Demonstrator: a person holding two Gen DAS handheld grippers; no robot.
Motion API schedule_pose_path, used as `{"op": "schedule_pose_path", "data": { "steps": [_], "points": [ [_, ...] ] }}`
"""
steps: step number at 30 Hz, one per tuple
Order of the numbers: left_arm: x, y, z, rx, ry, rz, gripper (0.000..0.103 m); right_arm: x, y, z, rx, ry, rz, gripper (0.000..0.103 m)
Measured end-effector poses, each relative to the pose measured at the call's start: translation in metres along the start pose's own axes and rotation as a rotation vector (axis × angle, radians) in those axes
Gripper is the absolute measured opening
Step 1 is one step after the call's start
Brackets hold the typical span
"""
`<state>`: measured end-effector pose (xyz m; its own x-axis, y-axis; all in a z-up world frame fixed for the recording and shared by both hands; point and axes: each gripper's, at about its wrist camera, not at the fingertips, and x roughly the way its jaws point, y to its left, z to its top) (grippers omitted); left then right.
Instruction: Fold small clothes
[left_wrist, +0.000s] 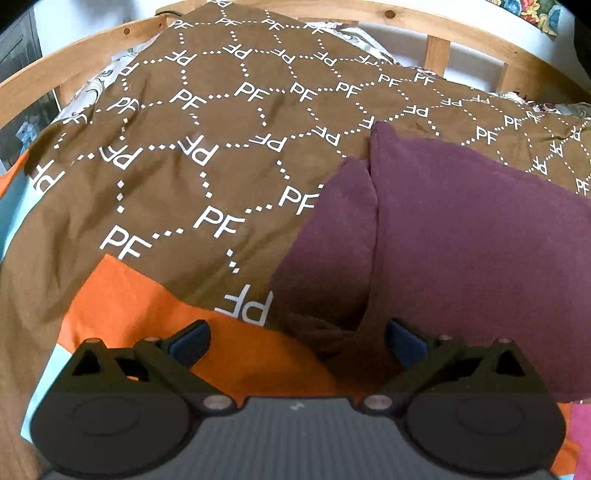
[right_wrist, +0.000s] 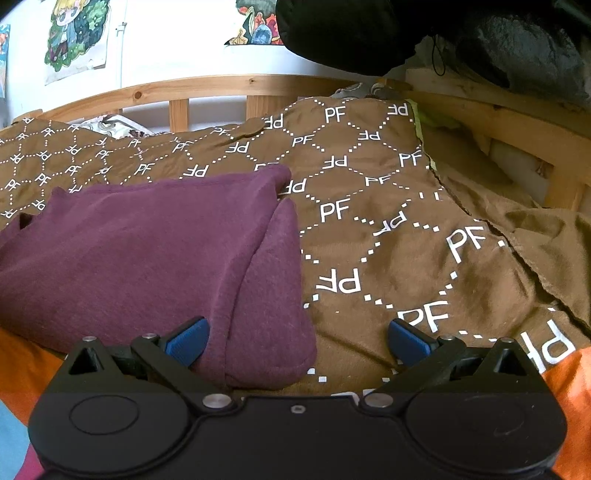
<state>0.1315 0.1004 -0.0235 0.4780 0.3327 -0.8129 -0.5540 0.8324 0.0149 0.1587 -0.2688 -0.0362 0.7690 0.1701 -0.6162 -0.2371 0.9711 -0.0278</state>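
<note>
A maroon garment (left_wrist: 461, 236) lies folded on a brown blanket printed with white "PF" letters. In the left wrist view it fills the right half, with a folded sleeve (left_wrist: 332, 236) on its left side. My left gripper (left_wrist: 297, 341) is open, its jaws astride the garment's near left corner. In the right wrist view the garment (right_wrist: 129, 251) lies at the left, with a folded sleeve (right_wrist: 273, 280) along its right edge. My right gripper (right_wrist: 297, 341) is open, its jaws astride the sleeve's near end.
The brown blanket (left_wrist: 207, 166) covers an orange and blue bedsheet (left_wrist: 140, 306) on a bed. A wooden bed rail (right_wrist: 221, 88) runs along the far side. Dark clothing (right_wrist: 424, 33) hangs at the top right. Posters hang on the white wall (right_wrist: 74, 33).
</note>
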Motion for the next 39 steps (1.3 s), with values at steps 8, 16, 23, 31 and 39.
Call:
{"op": "schedule_pose_path", "data": {
  "steps": [8, 16, 23, 31, 39],
  "points": [
    [-0.003, 0.003, 0.0, -0.024, 0.018, -0.008, 0.103, -0.016, 0.014, 0.001, -0.086, -0.117, -0.024, 0.102],
    [-0.003, 0.005, -0.001, -0.028, 0.039, -0.012, 0.102, -0.03, 0.058, 0.014, -0.199, -0.223, 0.066, 0.102],
    [-0.001, 0.013, -0.01, -0.047, 0.045, -0.039, 0.103, -0.009, 0.101, 0.032, -0.228, -0.196, 0.113, 0.102],
    [-0.005, 0.014, -0.011, -0.052, 0.053, -0.042, 0.103, 0.026, 0.137, 0.027, -0.248, -0.089, 0.124, 0.102],
    [-0.011, 0.015, -0.027, -0.05, 0.04, -0.021, 0.103, 0.027, 0.149, -0.001, -0.267, -0.1, 0.113, 0.102]
  ]
}}
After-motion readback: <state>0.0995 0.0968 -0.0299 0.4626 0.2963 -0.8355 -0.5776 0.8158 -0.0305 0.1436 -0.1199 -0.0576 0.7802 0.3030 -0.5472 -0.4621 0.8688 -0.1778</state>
